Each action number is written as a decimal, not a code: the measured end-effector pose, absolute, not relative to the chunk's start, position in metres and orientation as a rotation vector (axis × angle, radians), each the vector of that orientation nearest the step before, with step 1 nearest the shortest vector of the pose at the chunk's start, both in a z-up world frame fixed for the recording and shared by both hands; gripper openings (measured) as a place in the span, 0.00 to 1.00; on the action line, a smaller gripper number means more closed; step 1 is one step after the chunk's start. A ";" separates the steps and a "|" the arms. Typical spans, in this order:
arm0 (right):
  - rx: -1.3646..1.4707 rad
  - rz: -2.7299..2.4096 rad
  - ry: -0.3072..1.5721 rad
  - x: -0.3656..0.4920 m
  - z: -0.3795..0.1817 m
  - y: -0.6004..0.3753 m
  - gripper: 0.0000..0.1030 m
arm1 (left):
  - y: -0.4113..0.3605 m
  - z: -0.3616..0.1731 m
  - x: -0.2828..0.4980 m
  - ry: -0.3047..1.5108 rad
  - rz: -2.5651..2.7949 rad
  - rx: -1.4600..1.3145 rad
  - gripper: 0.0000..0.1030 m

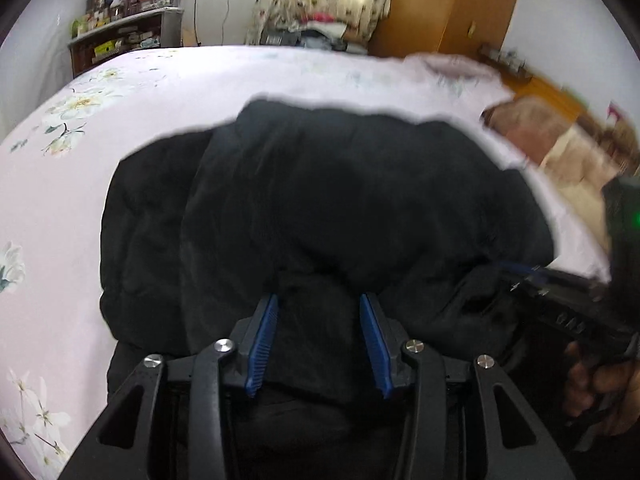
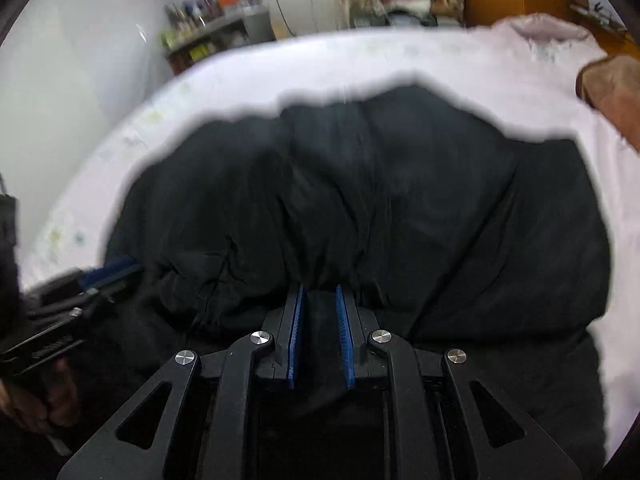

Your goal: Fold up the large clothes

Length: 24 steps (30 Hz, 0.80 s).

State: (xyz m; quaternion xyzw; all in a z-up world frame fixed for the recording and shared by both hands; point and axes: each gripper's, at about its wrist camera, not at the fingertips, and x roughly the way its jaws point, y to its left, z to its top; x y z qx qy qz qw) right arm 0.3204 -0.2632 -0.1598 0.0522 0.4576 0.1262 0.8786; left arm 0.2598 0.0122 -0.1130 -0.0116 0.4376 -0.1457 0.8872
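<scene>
a big black jacket [image 1: 328, 200] lies bunched on a bed with a pale flowered sheet [image 1: 80, 168], filling the near half of the bed, and both tools sit at its near edge. the left gripper [image 1: 319, 336] has its blue pads half spread with a thick fold of black cloth between them; the pads seem to bear on the cloth, though whether they truly bite it i cannot tell for sure. the right gripper [image 2: 320, 332] has its pads drawn close, pinching a thinner bunch of the same near hem. in the left view the right gripper [image 1: 560, 288] shows at the right side of the jacket, with a hand [image 1: 600, 384] on its handle.

the step in hand looks like carrying the near hem over to make a fold. to do it well, both grips should stay firm and level with each other so the hem travels as one straight line. lay it down square on the far part, not skewed, and let go only once the cloth rests flat. the padded cloth is bulky and may spring back, so press it down before letting go
</scene>
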 end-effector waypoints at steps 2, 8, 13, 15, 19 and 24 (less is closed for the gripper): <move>0.122 0.257 0.960 0.321 -0.172 -0.265 0.14 | 0.008 -0.120 0.260 0.902 -0.298 0.032 0.43; 0.115 0.231 0.994 0.328 -0.166 -0.267 0.14 | 0.002 -0.107 0.254 0.917 -0.266 0.047 0.42; 0.101 0.238 0.900 0.289 -0.128 -0.265 0.16 | 0.004 -0.079 0.221 0.838 -0.339 -0.041 0.42; 0.086 0.244 0.929 0.282 -0.139 -0.263 0.16 | -0.004 -0.093 0.220 0.873 -0.341 -0.017 0.42; 0.072 0.238 1.005 0.286 -0.174 -0.263 0.16 | -0.005 -0.129 0.223 0.936 -0.323 0.007 0.43; 0.050 0.236 0.997 0.288 -0.173 -0.261 0.16 | -0.007 -0.132 0.225 0.936 -0.318 0.010 0.43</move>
